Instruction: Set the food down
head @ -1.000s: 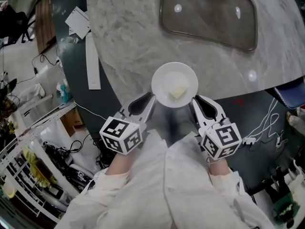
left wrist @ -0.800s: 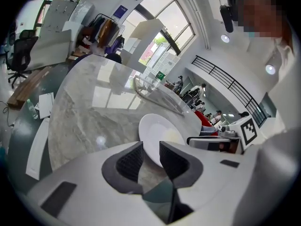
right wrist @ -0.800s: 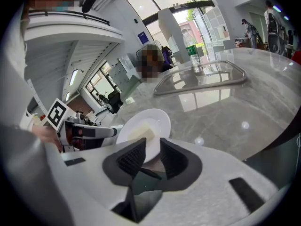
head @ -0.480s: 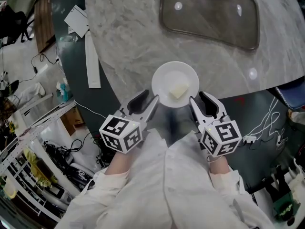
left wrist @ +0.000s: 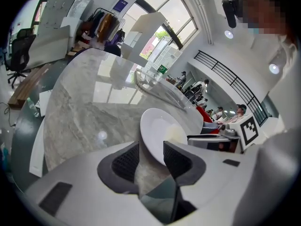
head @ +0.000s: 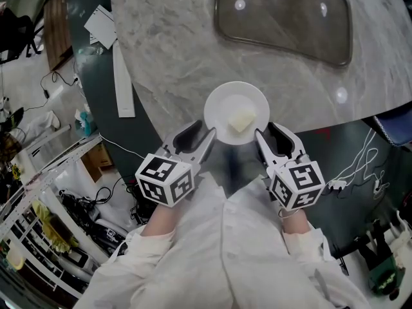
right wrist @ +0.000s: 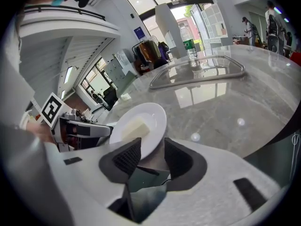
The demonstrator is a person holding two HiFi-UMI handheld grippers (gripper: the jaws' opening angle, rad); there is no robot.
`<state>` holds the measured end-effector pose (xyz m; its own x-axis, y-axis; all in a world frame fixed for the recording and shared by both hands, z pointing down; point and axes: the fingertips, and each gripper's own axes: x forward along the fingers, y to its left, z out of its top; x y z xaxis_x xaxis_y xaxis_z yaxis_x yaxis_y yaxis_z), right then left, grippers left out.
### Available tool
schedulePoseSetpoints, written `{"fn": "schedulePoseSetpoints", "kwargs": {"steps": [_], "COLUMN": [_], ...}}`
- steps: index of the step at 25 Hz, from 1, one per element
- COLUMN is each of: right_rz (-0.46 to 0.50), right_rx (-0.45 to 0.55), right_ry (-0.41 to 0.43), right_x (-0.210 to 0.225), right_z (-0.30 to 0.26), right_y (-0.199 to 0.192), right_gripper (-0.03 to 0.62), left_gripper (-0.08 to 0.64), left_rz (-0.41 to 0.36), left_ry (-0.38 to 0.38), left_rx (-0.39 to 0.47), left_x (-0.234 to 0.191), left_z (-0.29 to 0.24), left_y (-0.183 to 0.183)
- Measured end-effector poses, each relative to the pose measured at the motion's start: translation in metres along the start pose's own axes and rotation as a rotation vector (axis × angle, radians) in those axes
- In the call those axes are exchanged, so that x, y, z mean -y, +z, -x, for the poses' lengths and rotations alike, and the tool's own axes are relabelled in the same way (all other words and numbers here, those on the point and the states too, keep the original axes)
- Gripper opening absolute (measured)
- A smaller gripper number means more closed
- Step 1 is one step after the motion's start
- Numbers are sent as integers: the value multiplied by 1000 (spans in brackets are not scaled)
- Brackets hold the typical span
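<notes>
Plate (head: 219, 105) with the food (head: 241, 121) lies flat on the table (head: 167, 56).
Left gripper (head: 201, 137) and right gripper (head: 273, 139) have just been opening, with the plate rim loose between their jaws. The food's long side slants across the plate.

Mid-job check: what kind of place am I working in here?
Probably an open-plan office or lab atrium: a marble table, tall windows and an office chair.

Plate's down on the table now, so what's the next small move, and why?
Probably draw both grippers straight back. The plate with the food rests on the table. The left gripper and right gripper have just been opening, with the rim unclamped between their jaws.
</notes>
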<state>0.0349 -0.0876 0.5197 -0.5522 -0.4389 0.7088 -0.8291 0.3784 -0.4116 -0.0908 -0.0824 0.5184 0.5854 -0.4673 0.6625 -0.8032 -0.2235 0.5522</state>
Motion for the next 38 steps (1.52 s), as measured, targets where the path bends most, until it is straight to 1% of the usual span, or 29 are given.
{"fn": "schedulePoseSetpoints", "kwargs": {"steps": [4,8,11,16,23,31,38], "right_rz": [15,64,97,104,108,115,137], "right_rx": [-4,-6,-17,-21,-20,-11,-23], "right_ry": [-9,-20,-29,-36,-35,-61,-84], "right_x": [2,2,1,1,1,1,1], "right_z": [0,0,-1,-2,-3,-3,-4], "right_y": [0,-1,-2,-2,-1,0,-1], "right_gripper": [118,118,118,118,118,118,117], "left_gripper": [150,150,150,150,149,147,146], "left_rz": [-12,-17,-13,-57,-87,-109,-124], "left_ry": [16,30,21,19,31,56,77], "left_rx": [-11,-11,-19,-40,-42,-34,-26], "left_x": [0,0,-2,-1,-1,-1,-1], "left_z": [-2,-1,-2,-4,-5,-6,-7], "left_y": [-1,-2,-2,-2,-2,-1,-2]}}
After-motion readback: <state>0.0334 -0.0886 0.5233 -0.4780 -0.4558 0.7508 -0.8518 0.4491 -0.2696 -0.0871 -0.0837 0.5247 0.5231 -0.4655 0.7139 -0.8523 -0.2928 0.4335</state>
